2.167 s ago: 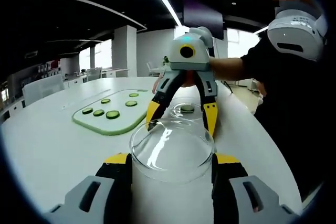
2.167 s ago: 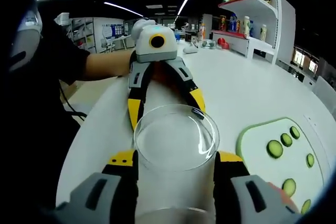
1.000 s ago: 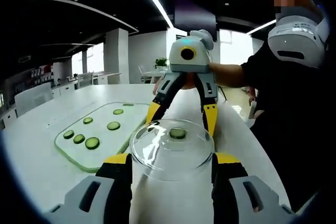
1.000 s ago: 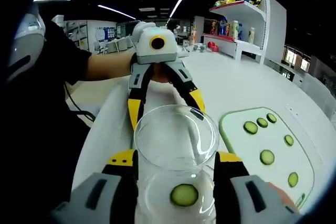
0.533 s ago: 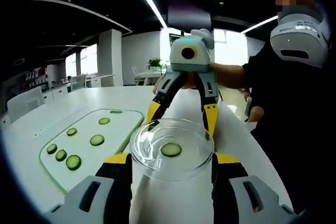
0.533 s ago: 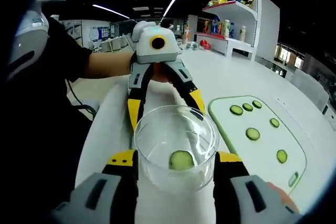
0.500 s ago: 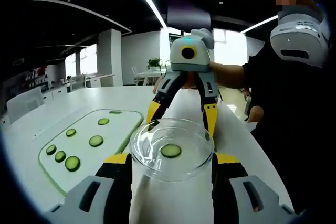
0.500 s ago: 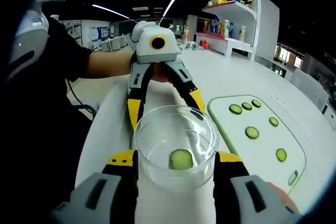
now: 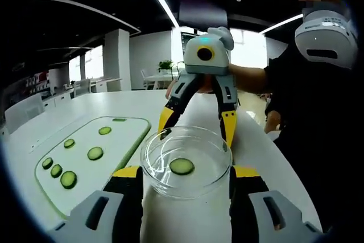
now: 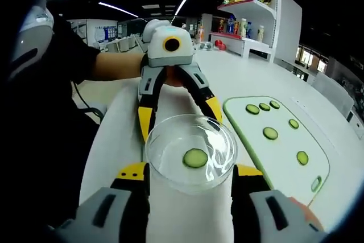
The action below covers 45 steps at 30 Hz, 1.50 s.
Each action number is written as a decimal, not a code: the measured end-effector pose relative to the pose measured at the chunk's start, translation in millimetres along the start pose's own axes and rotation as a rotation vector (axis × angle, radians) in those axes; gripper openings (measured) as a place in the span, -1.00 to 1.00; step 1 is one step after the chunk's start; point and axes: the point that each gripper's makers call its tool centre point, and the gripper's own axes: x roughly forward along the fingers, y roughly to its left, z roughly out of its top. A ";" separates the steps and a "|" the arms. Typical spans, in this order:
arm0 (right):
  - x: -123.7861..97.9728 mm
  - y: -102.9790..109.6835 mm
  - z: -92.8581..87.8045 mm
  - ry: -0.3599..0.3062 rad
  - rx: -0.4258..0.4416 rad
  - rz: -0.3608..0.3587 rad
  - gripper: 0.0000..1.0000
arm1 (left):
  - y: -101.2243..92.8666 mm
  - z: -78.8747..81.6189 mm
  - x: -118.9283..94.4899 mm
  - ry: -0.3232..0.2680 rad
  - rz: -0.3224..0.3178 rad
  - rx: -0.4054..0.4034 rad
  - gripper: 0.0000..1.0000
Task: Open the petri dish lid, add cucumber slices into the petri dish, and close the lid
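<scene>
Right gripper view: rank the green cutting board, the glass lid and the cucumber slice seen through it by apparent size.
1. green cutting board, though the nearer glass lid looks close to it, so that order is unsure
2. glass lid
3. cucumber slice, clearly smallest

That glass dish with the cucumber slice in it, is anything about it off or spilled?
Nothing stands out. The glass lid sits level between both grippers' jaws, with one cucumber slice showing through it. The other slices lie flat on the green cutting board. No spill or crack shows.

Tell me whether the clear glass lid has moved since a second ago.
Yes. In the right gripper view the clear glass lid has travelled over the cucumber slice: the slice was nearer than its rim, now shows centred through it.
</scene>
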 end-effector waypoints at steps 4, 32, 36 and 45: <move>2.0 -0.3 -2.7 0.004 0.004 0.002 0.08 | 0.5 -2.8 0.4 0.005 -0.001 -0.004 0.20; 10.8 -2.6 -20.7 0.002 0.041 0.017 0.08 | -6.8 -14.2 11.6 0.020 -0.017 -0.023 0.22; 11.3 -2.2 -23.0 -0.001 0.016 0.011 0.09 | -5.0 -15.5 11.1 0.004 -0.018 -0.035 0.22; 10.7 -8.0 -26.7 -0.032 0.057 -0.004 0.25 | -10.4 -17.2 11.4 0.013 -0.040 -0.036 0.56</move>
